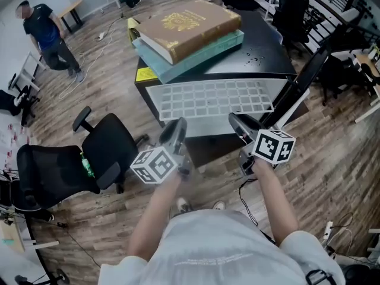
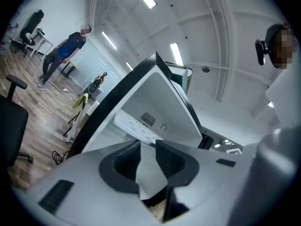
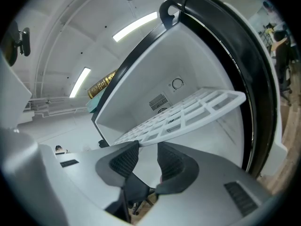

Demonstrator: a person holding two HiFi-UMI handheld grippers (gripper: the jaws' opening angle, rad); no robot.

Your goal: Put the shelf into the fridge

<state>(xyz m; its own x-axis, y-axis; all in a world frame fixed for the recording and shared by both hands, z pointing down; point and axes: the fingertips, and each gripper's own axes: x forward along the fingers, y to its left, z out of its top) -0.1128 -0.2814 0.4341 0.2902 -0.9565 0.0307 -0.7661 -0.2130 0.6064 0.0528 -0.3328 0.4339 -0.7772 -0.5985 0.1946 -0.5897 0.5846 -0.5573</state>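
The shelf [image 1: 211,100], a white grid panel, lies level in the mouth of the fridge [image 1: 261,46]. Its back part is inside the white cavity, and much of its length juts out past the front opening toward you. The right gripper view shows it [image 3: 188,112] reaching toward the rear wall with the vents but stopping short, so by my reading it is started and not yet seated. Your left gripper [image 1: 177,123] is at the left end of the shelf's front edge. In the left gripper view [image 2: 148,142] its jaws are drawn close, and a pale strip that looks like the shelf's edge fills the gap between the pads, so it appears to be pinching the shelf there. Your right gripper [image 1: 235,119] is at the right end of the same edge. Its own view [image 3: 148,147] shows the jaws spread with nothing pressed between the pads, and the shelf's edge is just beyond the tips. The fridge door [image 1: 303,82] stands swung wide on the right, clear of the path. Two large books [image 1: 190,25] are stacked on top of the fridge, and an office chair [image 1: 107,150] stands to your left. What seems left is the push that slides the panel fully home on its supports, then letting go.
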